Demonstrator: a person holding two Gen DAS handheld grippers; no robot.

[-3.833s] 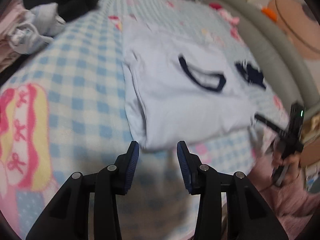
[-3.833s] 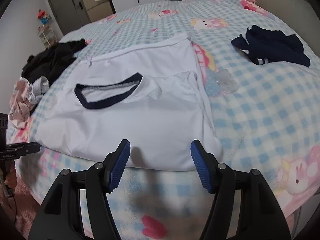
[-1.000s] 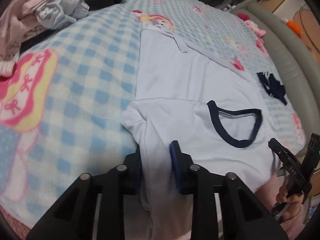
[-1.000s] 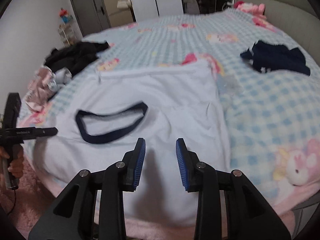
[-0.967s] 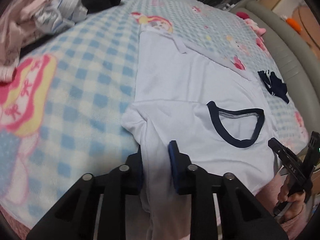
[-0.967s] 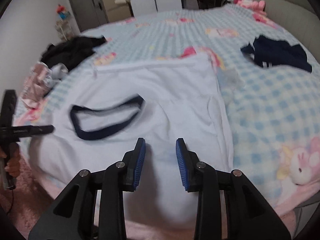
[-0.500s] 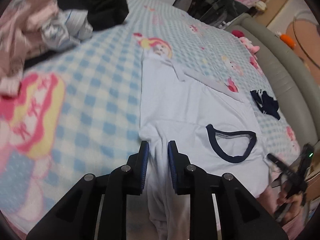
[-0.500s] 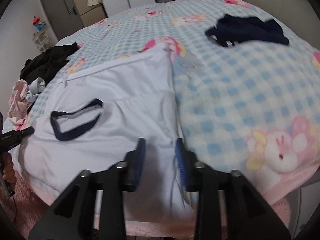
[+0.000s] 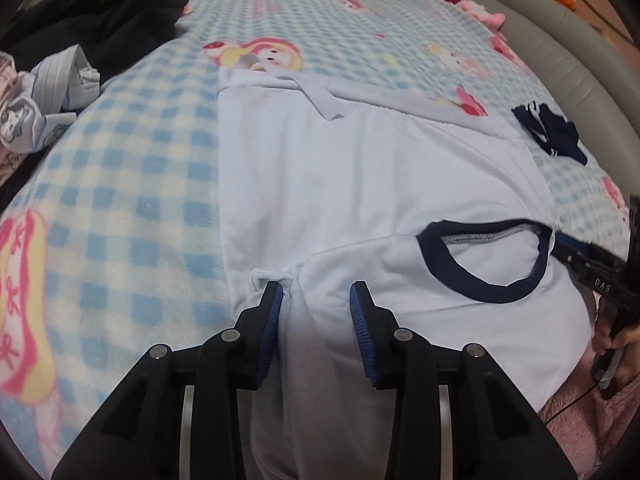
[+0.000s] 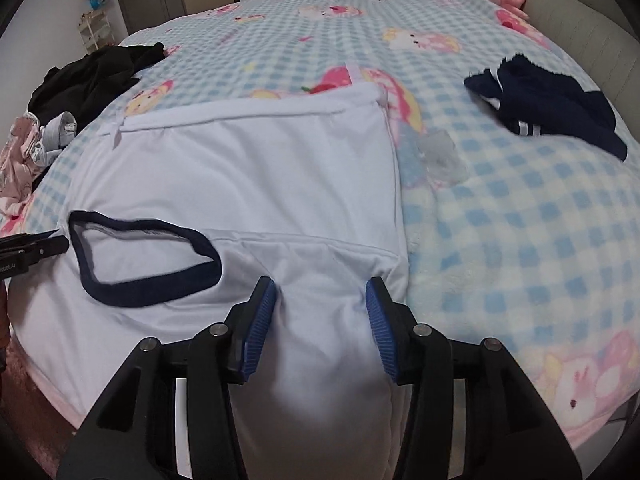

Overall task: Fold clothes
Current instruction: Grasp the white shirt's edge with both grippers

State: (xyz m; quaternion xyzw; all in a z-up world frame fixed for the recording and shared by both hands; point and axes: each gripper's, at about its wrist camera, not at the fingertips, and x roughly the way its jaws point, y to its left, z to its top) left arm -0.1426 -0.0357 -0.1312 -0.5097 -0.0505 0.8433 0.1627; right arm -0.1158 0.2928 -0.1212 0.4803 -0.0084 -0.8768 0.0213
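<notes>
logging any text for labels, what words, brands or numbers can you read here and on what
"DAS": white letters on the black arm of the right gripper, seen from the left wrist view; the last letter is unsure.
White print on the left gripper, at the left edge of the right wrist view: cut off and too blurred to read.
White t-shirt, checked blanket: no readable text.

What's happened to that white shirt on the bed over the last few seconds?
The white T-shirt, earlier bunched smaller, has been pulled toward the near bed edge and spread long, its navy collar now nearer. The left gripper pinched the shoulder fabric a second ago; its jaws have just been opening, cloth loose between them. The right gripper opened too. The navy garment and black clothes pile stayed put.
</notes>
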